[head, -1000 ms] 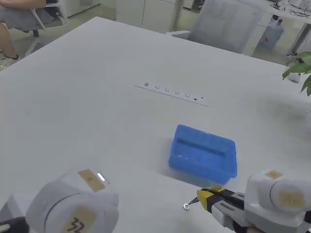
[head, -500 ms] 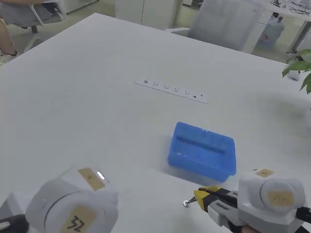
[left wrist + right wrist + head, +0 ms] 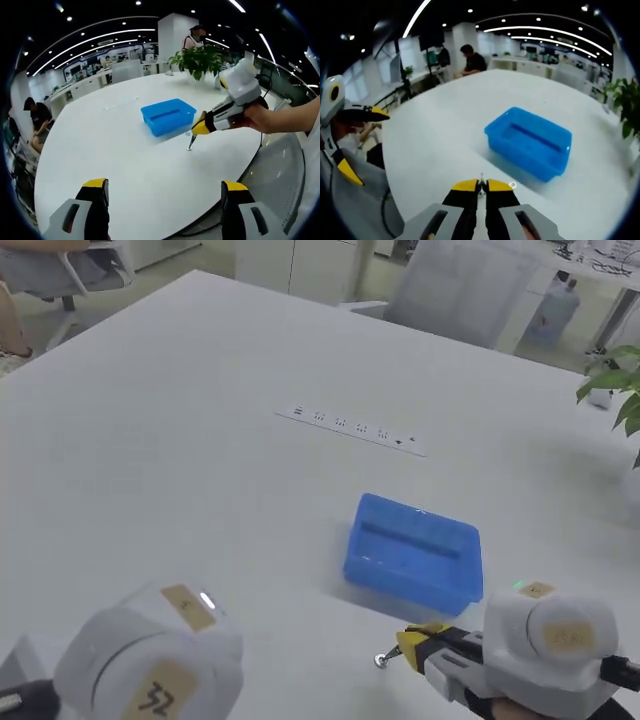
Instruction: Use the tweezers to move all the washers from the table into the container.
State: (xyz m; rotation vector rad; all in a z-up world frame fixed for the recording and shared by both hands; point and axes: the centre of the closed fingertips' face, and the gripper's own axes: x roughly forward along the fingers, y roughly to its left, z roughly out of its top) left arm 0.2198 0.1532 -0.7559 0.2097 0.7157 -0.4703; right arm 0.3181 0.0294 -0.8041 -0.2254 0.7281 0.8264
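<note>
Your right gripper [image 3: 480, 186] shifted slightly beside container [image 3: 412, 555]; fingers [image 3: 465, 186] clamped tweezers [image 3: 191, 141], left gripper [image 3: 164, 184] gaped empty. Risk: slack squeeze dropped washer [image 3: 381, 661].

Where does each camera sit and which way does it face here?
Left gripper view: on the left hand-held gripper, jaws open; faces the bin, the right hand-held gripper and hand.
Right gripper view: on the right one, shut on tweezers; faces the bin.
Head view: headset, looking down at table, bin, both hand-held grippers.
All share the bin.

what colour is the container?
Solid blue, no pattern. The container shows best in the right gripper view.
</note>
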